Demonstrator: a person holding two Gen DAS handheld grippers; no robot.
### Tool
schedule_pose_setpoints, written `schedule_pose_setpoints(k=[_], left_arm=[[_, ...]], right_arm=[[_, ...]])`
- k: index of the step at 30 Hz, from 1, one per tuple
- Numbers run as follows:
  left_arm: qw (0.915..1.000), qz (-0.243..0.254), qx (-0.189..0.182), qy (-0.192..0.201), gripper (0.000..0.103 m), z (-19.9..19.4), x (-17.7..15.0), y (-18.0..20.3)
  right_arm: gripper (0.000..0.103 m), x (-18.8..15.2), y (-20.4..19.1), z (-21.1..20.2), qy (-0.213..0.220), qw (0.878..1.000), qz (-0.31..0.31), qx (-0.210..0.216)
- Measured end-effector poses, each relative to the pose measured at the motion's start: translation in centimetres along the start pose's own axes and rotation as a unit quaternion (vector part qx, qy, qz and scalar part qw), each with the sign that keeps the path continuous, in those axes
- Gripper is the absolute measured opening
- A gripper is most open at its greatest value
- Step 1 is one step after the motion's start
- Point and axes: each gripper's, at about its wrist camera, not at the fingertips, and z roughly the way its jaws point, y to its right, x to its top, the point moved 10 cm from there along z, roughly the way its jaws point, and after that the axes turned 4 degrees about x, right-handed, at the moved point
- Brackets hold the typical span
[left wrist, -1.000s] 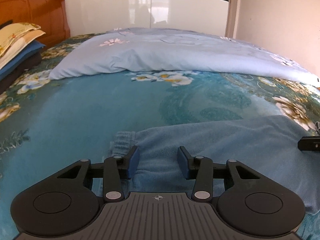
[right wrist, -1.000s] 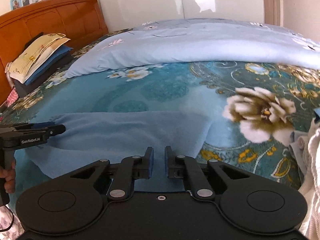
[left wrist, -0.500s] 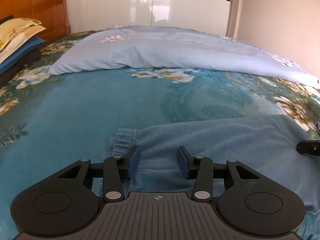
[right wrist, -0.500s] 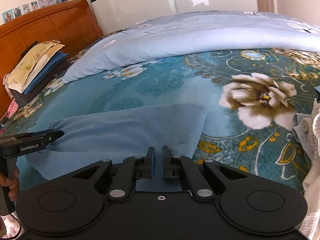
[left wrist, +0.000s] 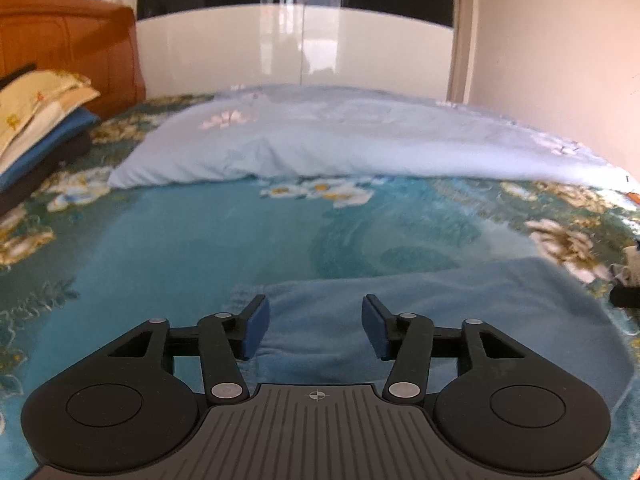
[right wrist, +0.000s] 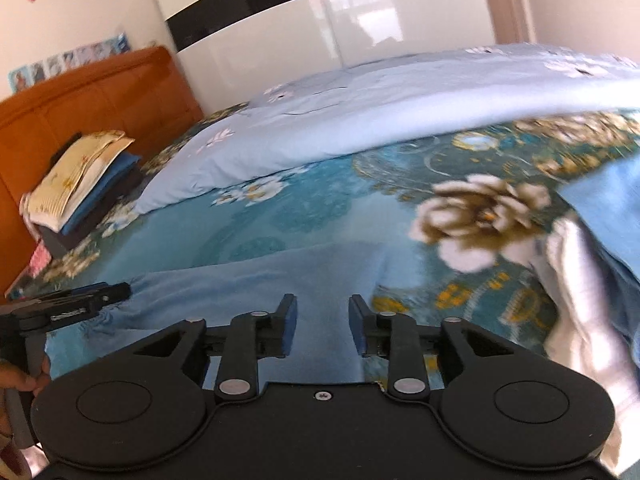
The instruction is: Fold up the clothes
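A light blue fleece garment (left wrist: 420, 312) lies folded flat on the teal floral bedspread (left wrist: 200, 240). My left gripper (left wrist: 315, 326) is open above its near left part, nothing between the fingers. In the right wrist view the same garment (right wrist: 280, 280) stretches across the bed, and my right gripper (right wrist: 322, 326) hovers open over its near right end, holding nothing. The left gripper (right wrist: 76, 300) shows at the left edge there, held by a hand (right wrist: 20, 376). The right gripper's tip (left wrist: 626, 296) peeks in at the right edge of the left wrist view.
A pale blue duvet (left wrist: 340, 144) lies across the far side of the bed. Folded linens (right wrist: 80, 184) are stacked against the orange headboard (right wrist: 80, 100). A heap of white and blue clothes (right wrist: 592, 280) sits at the right. White glossy wardrobe doors (left wrist: 300, 48) stand behind.
My right gripper has gone from shut on the garment's edge to open, letting it go. Both grippers have tilted up and drawn back; the left stayed open.
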Motion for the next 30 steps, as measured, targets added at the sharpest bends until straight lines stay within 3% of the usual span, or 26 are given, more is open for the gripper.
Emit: schedule_pose_setpoints(k=[6,11,14,17,24,30], left_arm=[[0.9996,0.017,-0.022,-0.006,0.052,-0.9,-1.0,2.9],[0.9986,0.016,-0.046,-0.019,0.052,-1.1,-2.1,5.1],[0.9972,0.006,-0.072,-0.022,0.042,-1.5,-2.2,6.4],[0.9966,0.011,-0.078,-0.027,0.034,-1.5,-2.6,7.3],[0.9951,0.026,-0.087,-0.039,0.015,-1.4,-3.5,9.3],[0.994,0.01,-0.095,-0.053,0.015,-0.7,-4.3,9.2]], right_arm=[[0.038,-2.6,2.1,-0.1,-0.018,0.998,0.055,0.004],[0.039,-4.0,3.3,0.7,-0.024,0.993,0.117,0.023],[0.039,-4.5,3.6,1.1,-0.027,0.989,0.141,0.033],[0.032,-4.7,3.6,1.3,-0.031,0.987,0.153,0.043],[0.035,-4.9,3.4,1.7,-0.036,0.986,0.156,0.044],[0.025,-5.1,3.3,1.6,-0.034,0.983,0.174,0.055]])
